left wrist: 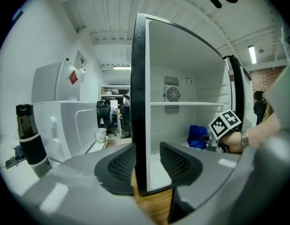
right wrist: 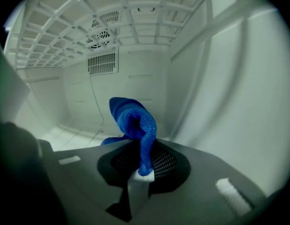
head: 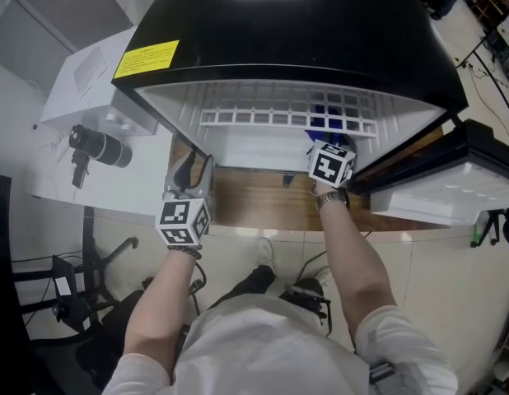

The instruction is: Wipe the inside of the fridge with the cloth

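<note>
The black fridge [head: 320,31] stands open on a wooden table, its inside white. My right gripper [head: 330,164] reaches into the lower compartment at the right and is shut on the blue cloth [head: 324,122]. In the right gripper view the cloth [right wrist: 133,118] stands up bunched out of the right gripper [right wrist: 142,165], close to the fridge's right inner wall [right wrist: 229,102]. My left gripper [head: 191,175] straddles the fridge's left side wall [left wrist: 138,102]; the left gripper [left wrist: 147,165] has one pad on each face of it. The left gripper view also takes in the cloth [left wrist: 197,136].
A white wire shelf [head: 279,109] spans the fridge above the right gripper. The fridge door [head: 452,179] hangs open at the right. Left of the fridge stands a white appliance [head: 81,81] with a black bottle [head: 98,146]. A paper cup [left wrist: 101,135] sits further back.
</note>
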`<move>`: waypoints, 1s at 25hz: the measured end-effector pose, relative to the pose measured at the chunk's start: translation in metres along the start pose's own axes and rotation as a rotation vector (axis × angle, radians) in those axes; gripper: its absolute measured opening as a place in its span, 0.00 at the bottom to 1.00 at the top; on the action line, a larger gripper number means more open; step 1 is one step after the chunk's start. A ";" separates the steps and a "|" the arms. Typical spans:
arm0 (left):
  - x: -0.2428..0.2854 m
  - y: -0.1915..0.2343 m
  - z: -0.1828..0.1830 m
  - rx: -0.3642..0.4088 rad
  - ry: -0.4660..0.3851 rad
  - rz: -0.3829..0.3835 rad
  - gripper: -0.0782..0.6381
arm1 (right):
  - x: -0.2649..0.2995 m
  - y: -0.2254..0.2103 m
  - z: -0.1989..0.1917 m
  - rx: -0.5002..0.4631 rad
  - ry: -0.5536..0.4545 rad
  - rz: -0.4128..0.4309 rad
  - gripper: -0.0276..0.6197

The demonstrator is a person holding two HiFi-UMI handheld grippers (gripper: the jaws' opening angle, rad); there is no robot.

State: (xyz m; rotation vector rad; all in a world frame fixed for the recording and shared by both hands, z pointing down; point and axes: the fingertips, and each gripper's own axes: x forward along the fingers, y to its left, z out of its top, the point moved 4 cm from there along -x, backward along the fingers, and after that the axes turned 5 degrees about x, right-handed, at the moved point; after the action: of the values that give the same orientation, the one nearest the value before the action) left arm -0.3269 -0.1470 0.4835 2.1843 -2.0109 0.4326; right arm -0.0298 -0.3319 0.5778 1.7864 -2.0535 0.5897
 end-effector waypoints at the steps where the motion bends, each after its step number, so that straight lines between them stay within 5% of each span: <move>1: 0.000 0.000 0.000 0.000 -0.002 0.000 0.32 | -0.002 0.003 0.004 0.007 -0.018 0.016 0.13; 12: -0.004 -0.001 0.003 -0.008 -0.022 -0.015 0.32 | -0.053 0.095 0.030 0.007 -0.132 0.264 0.13; 25: -0.018 0.011 -0.004 -0.005 -0.016 -0.009 0.32 | -0.078 0.225 -0.018 -0.038 -0.035 0.551 0.13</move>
State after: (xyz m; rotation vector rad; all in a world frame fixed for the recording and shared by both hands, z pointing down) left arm -0.3391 -0.1294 0.4805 2.2002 -2.0070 0.4100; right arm -0.2420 -0.2307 0.5351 1.2029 -2.5721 0.6575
